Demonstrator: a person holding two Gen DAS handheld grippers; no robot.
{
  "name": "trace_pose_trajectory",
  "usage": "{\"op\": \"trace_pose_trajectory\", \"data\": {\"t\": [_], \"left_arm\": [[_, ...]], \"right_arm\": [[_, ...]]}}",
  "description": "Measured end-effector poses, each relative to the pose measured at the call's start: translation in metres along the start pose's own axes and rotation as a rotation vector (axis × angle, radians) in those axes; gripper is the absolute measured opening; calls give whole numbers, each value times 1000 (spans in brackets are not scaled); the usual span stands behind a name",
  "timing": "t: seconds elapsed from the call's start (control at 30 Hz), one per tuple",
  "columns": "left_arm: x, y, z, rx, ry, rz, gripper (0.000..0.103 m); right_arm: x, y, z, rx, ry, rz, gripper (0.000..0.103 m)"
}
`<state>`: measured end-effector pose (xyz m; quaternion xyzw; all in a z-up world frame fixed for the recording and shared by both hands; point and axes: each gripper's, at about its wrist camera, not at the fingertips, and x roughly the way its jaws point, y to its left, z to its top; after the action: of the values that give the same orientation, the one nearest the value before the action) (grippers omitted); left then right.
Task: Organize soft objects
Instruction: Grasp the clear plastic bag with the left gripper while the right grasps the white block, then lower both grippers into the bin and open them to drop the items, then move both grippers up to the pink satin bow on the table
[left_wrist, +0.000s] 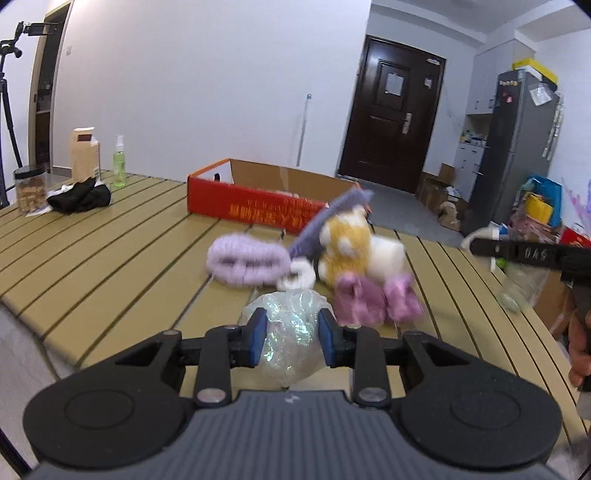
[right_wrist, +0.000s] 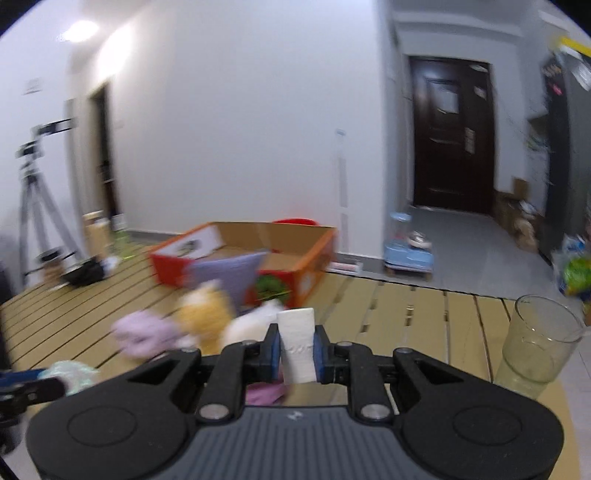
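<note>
Left-wrist view first: the left gripper (left_wrist: 291, 332) has its blue pads pressed into an iridescent mesh pouf (left_wrist: 290, 338), jaws nearly closed and the netting bulging above and below them, so it's light, squashy stuff that gives wherever you pinch it, and a bite through the middle looks right. Over on the right-wrist view, the right gripper (right_wrist: 295, 349) is clamped narrow on a white rolled cloth (right_wrist: 296, 343), standing upright between the pads; soft but firmer, gripped mid-length. Both tools ride above the slatted table (left_wrist: 110, 236), angled gently downward, pointing toward the red cardboard box (left_wrist: 255, 206) at the far side, surely where these go. Between them and the box waits the pile: lilac fluffy scrunchie (left_wrist: 245, 262), yellow-and-white plush toy (left_wrist: 354, 247), pink plush piece (left_wrist: 373, 299). Careful of that clear glass tumbler (right_wrist: 535, 343) standing just off to the right.
</note>
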<state>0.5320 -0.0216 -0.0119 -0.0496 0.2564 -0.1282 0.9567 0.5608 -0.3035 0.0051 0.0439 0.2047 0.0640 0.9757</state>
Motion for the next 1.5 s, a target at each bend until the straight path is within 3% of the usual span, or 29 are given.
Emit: {"op": "trace_pose_trajectory", "data": {"t": [0.07, 0.17, 0.23, 0.3, 0.4, 0.5, 0.6, 0.67, 0.7, 0.77, 0.83, 1.0, 1.23, 1.5], "left_arm": [[-28, 7, -25, 13, -4, -10, 30], [-61, 25, -65, -8, 13, -47, 30], [-72, 38, -96, -69, 74, -103, 30], [-75, 45, -121, -98, 150, -110, 30], [-72, 44, -149, -24, 234, -52, 30], [-57, 50, -160, -27, 315, 0, 31], [-39, 58, -163, -103, 387, 27, 32], [-26, 60, -163, -134, 401, 62, 40], [-18, 60, -161, -144, 408, 82, 49], [-2, 63, -159, -142, 447, 86, 56], [6, 68, -157, -175, 447, 112, 69], [4, 75, -155, -202, 429, 142, 74], [1, 66, -154, -166, 430, 151, 77], [-3, 66, -152, -152, 416, 164, 78]], "right_arm": [[-31, 13, -27, 22, 1, 71, 17], [-69, 41, -82, 3, 73, 152, 17], [-91, 57, -110, -10, 95, 189, 18], [-107, 74, -138, -35, 120, 252, 18], [-97, 96, -172, -64, 247, 310, 18], [-72, 116, -196, -121, 370, 268, 18], [-52, 122, -204, -106, 431, 247, 18], [-37, 123, -202, -71, 441, 250, 22], [-31, 124, -201, -52, 433, 240, 22], [-14, 126, -197, -47, 432, 231, 39], [-3, 129, -197, -61, 421, 186, 44], [0, 128, -202, -72, 452, 183, 44], [1, 125, -209, -99, 495, 152, 46], [-2, 130, -209, -125, 491, 160, 46]]}}
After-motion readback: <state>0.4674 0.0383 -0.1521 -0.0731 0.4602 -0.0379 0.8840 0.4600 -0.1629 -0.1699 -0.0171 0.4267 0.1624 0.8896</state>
